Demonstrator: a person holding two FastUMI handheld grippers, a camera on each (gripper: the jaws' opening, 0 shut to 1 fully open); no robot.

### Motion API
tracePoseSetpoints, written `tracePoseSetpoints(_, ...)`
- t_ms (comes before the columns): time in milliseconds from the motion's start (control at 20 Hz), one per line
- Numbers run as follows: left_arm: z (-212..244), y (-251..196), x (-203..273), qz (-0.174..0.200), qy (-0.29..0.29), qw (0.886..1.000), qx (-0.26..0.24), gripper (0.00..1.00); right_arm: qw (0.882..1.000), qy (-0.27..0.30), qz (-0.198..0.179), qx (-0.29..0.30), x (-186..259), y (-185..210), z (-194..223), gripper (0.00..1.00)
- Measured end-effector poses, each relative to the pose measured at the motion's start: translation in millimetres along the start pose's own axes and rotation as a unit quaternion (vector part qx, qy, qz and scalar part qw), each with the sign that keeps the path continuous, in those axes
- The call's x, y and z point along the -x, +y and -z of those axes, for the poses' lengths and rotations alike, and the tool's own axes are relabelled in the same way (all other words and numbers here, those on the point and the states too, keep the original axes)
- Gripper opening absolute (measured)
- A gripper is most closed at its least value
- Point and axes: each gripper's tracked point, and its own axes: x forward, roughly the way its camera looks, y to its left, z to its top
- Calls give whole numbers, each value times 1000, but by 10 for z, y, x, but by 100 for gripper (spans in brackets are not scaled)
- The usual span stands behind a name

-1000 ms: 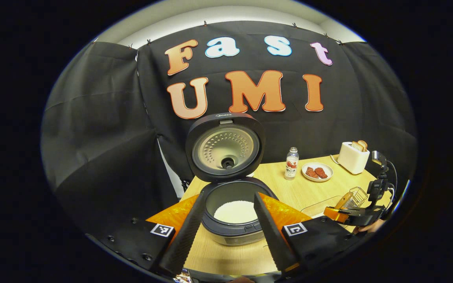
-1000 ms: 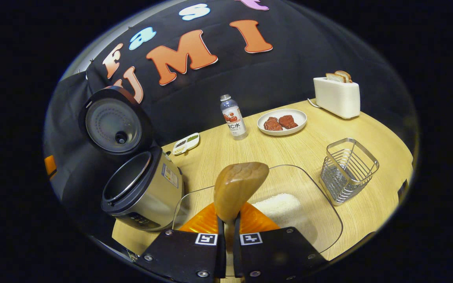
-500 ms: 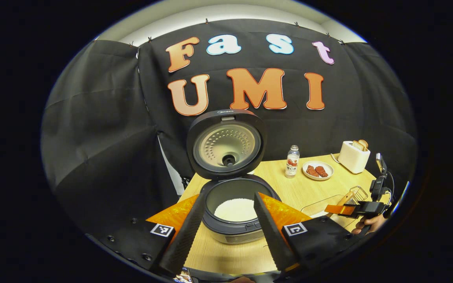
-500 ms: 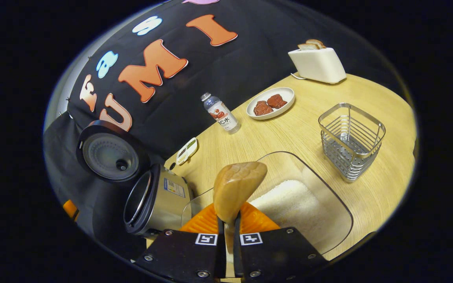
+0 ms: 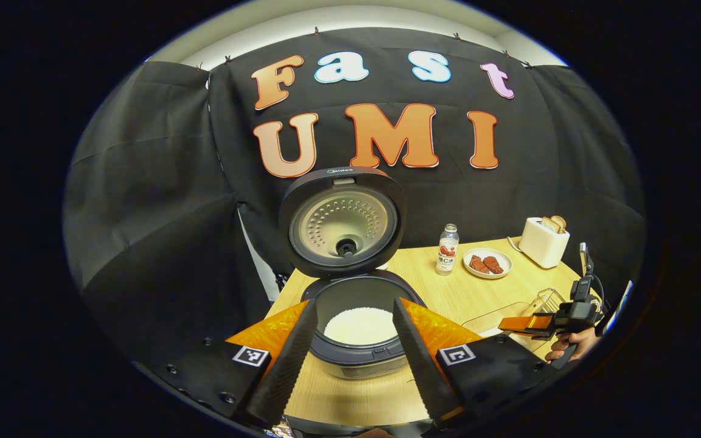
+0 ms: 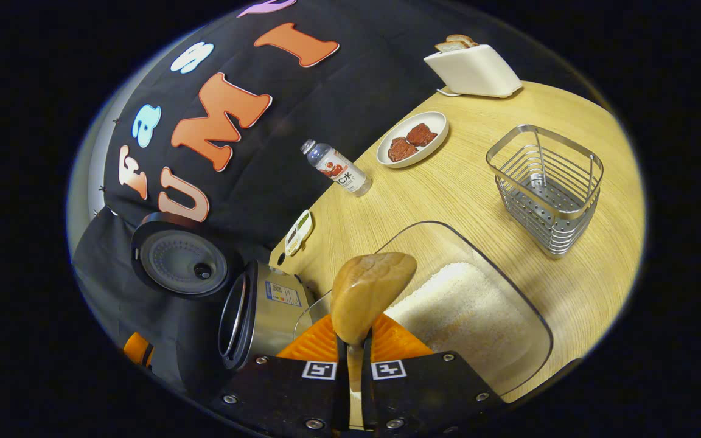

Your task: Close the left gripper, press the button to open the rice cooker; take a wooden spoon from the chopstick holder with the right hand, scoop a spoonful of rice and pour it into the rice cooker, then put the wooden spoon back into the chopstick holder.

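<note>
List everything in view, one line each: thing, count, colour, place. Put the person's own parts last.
Round dark rice cooker: one, lid up, white rice inside, table's near-left end.
Clear rectangular rice tray: one, white rice inside, right of the cooker.
Light wooden spoon: one, in the right gripper, above the tray.
Silver wire chopstick holder: one, beyond the tray.
Clear drink bottle: one, red label, near the wall.
White plate: one, two red-brown pieces on it.
White toaster: one, bread in its slots, far corner.
Small white divided dish: one, behind the cooker.
Light wooden table: one.
Left gripper: open, before the cooker.
Right gripper: shut on the spoon.
Hand: one, holding the right gripper.
</note>
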Motion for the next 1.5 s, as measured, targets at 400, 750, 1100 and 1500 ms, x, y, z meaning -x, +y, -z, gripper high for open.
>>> tracePoseSetpoints(400,-96,-87,-34,1,-12,1000,-4,83,996,-42,-25,-70,230,-170,-489,7)
tracePoseSetpoints(750,-170,-81,-12,-3,-29,1000,-1,87,985,-66,-69,-145,433,-110,-794,7)
tracePoseSetpoints(1100,-293,260,112,-46,-89,995,-9,87,972,-68,-128,-186,487,443,-916,7)
tracePoseSetpoints(1500,-223,644,383,-78,-132,988,8,89,967,-52,-181,-174,419,1286,-938,2)
